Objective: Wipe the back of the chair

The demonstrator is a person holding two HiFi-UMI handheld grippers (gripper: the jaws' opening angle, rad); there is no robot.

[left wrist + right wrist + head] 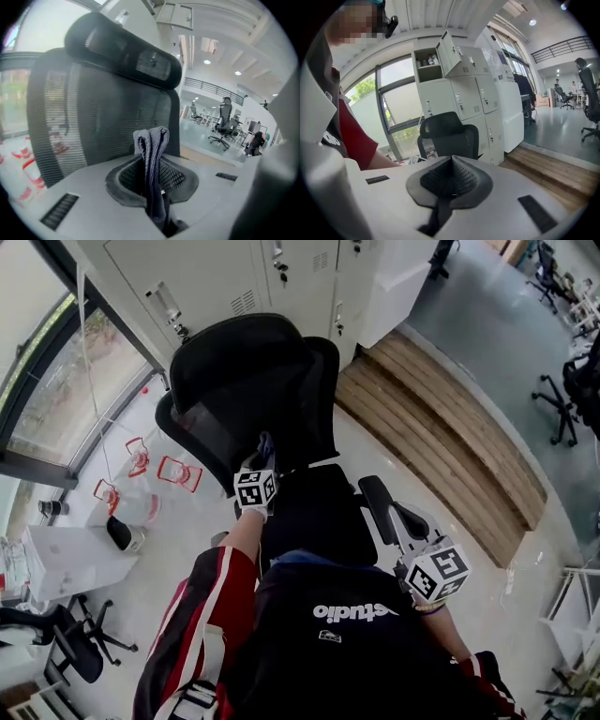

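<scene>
Head view, left to right. A window (56,399) runs along the far left, with red-edged items (178,472) on the pale floor (187,521) below it. The person's red-and-black sleeve (202,615) leads up to the left gripper (263,454), raised near the middle of the picture in front of the chair (319,512). In the left gripper view, its fingers (180,177) are closed on a folded dark-blue cloth (151,145), which stands upright out of them. The top of the cloth lies before the lower mesh of the back (103,117), with the headrest (122,51) well above it. Whether cloth and mesh touch cannot be told. The chair is black, with its seat turned toward the person and its back toward the pale lockers (281,268) behind. Right of the seat is an armrest (378,495), and the right gripper (405,529) is held low just beside it. In the right gripper view, its fingers (466,180) are pressed together with nothing between them, and they point toward the chair and the lockers. Right of the chair, a wooden step (441,427) runs diagonally along the foot of the lockers. Other office chairs (562,399) stand on the grey floor at the far right edge.
</scene>
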